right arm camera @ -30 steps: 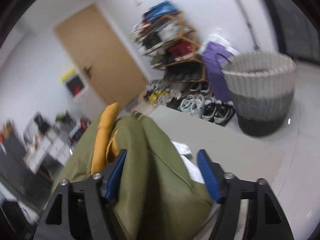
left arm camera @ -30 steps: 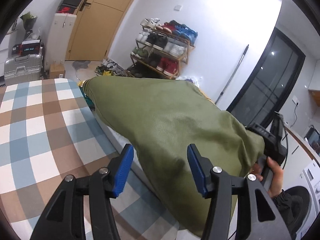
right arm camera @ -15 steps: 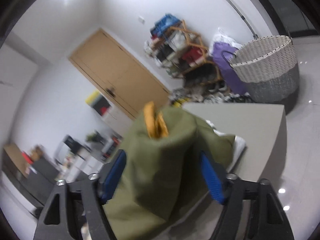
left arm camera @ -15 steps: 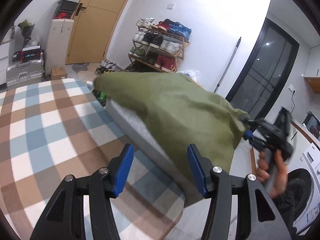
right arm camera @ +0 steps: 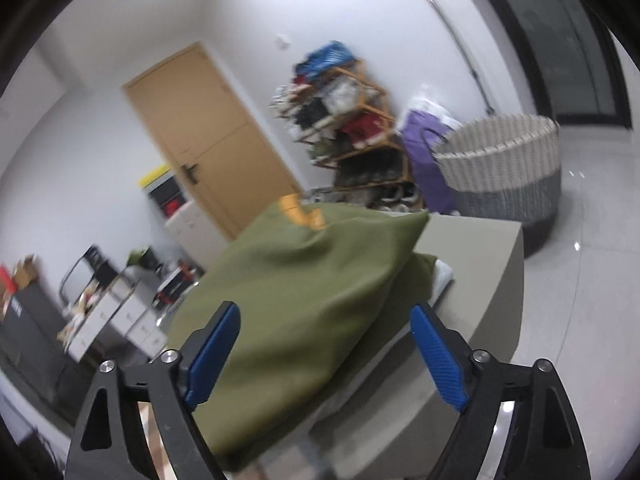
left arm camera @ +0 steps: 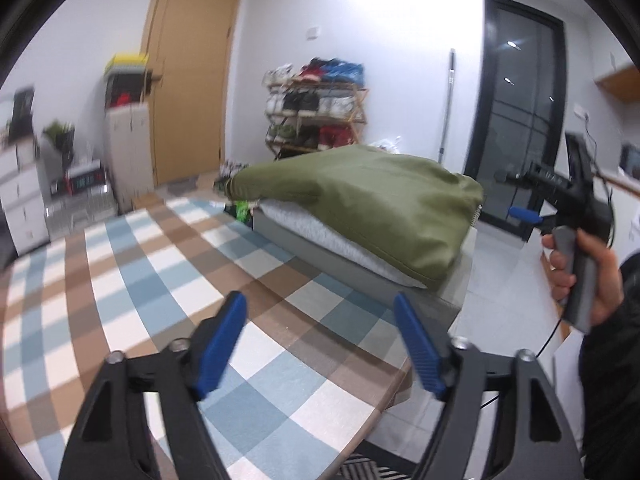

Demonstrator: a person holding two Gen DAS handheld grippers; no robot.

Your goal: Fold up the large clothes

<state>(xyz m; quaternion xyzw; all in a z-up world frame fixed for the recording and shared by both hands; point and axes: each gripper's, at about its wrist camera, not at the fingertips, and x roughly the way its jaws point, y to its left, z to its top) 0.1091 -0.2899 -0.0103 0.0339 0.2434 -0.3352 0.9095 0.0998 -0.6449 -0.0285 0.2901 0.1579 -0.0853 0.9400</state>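
A folded olive-green garment (left arm camera: 372, 204) lies on a white folded item on the grey table (left arm camera: 360, 276); in the right wrist view the garment (right arm camera: 296, 300) shows a yellow lining at its far end. My left gripper (left arm camera: 320, 340) is open and empty above the checked tablecloth (left arm camera: 120, 280), short of the garment. My right gripper (right arm camera: 324, 352) is open and empty, just back from the garment's near edge; it also shows in the left wrist view (left arm camera: 560, 196), held in a hand to the right of the garment.
A woven laundry basket (right arm camera: 504, 176) stands on the floor beyond the grey table. A shoe rack (left arm camera: 316, 108), a wooden door (left arm camera: 188, 72), a purple bag (right arm camera: 424, 164) and white drawers (left arm camera: 20, 200) line the walls.
The right gripper has let go of the green garment, which now rests on the grey table. Both grippers have pulled back from it.
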